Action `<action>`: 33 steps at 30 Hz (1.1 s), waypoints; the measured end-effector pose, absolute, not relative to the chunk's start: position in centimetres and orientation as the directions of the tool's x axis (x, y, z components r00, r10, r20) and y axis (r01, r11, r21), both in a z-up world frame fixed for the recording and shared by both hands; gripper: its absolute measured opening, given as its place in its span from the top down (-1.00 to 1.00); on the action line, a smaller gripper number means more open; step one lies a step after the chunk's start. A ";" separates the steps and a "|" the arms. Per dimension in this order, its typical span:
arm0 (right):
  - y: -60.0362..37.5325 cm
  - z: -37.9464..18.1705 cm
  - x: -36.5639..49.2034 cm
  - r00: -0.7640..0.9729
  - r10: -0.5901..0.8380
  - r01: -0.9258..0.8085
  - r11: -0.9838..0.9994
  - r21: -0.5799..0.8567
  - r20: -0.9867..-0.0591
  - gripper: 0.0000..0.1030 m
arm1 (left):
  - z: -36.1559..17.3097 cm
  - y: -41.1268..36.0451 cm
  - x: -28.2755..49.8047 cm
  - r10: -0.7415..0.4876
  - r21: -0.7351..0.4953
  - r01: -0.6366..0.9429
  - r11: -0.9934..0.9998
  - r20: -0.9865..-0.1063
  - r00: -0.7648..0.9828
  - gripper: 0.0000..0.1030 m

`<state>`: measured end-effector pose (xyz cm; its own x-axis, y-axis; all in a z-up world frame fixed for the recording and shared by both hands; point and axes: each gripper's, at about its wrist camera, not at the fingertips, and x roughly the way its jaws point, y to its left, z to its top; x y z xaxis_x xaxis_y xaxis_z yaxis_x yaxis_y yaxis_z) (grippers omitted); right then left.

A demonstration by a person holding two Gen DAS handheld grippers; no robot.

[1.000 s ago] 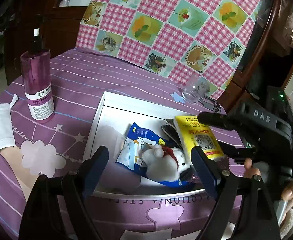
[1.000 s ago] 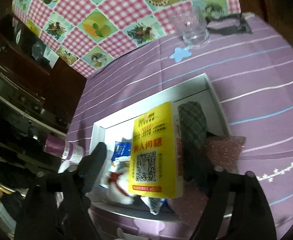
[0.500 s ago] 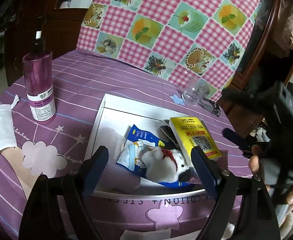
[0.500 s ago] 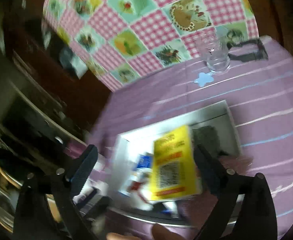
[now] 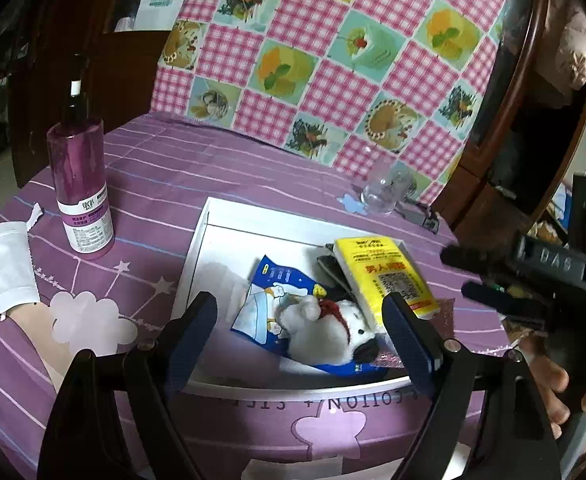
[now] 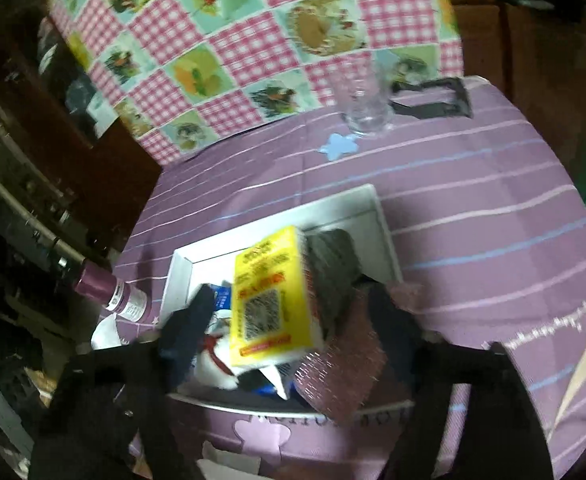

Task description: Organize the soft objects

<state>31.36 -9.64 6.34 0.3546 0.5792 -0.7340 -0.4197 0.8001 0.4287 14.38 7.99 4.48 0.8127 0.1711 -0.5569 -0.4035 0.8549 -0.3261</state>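
since a second ago the right gripper (image 6: 289,316) has lifted back off the yellow pack (image 6: 271,294), which it framed closely then, and the pack now lies released inside the white tray (image 5: 197,256). its jaws are closing at this moment, with the pack still showing between them in the right wrist view but neither pad pressing on it. the left gripper (image 5: 305,332) has barely shifted and stands wide apart, grasping nothing, its fingers framing the plush toy (image 5: 325,334) from above the tray's near rim.

the yellow pack is a flat rectangle; in the left wrist view its long axis runs from the tray's far right corner toward the near rim, and it leans tilted on a dark checked item (image 6: 333,264) beside it. its face carries a qr code and red characters too small to read. the plush toy, white with a red scarf and a dark patch, lies on a blue packet (image 5: 277,292) with a cartoon print. a pink glittery cloth (image 6: 345,364) hangs over the tray's near right edge.

on the purple tablecloth (image 5: 173,168) a purple bottle (image 5: 81,184) stands upright left of the tray, its label reading "socus". upside-down lettering along the tray's front reads "cotton + steel" as far as i can make out. the right gripper's body shows "das".
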 end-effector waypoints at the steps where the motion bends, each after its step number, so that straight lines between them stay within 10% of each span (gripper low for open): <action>1: -9.9 6.3 31.2 0.335 0.582 -0.427 0.795 0.431 -0.741 -0.20 | 4.5 8.0 14.2 0.177 -0.330 -0.403 0.854 -0.545 0.820 -0.66; 5: -11.4 7.3 28.9 0.391 0.610 -0.487 0.772 0.408 -0.689 -0.03 | 4.9 7.3 13.8 0.207 -0.299 -0.405 0.864 -0.522 0.828 -0.69; 9: -12.8 7.7 26.0 0.449 0.675 -0.598 0.714 0.364 -0.586 -0.32 | 5.5 5.8 13.1 0.265 -0.241 -0.421 0.875 -0.490 0.830 -0.69; 33: -17.7 4.8 18.9 0.584 0.635 -0.644 0.742 0.187 -0.506 -0.34 | 4.3 2.0 9.4 0.246 -0.147 -0.377 0.914 -0.539 0.806 -0.69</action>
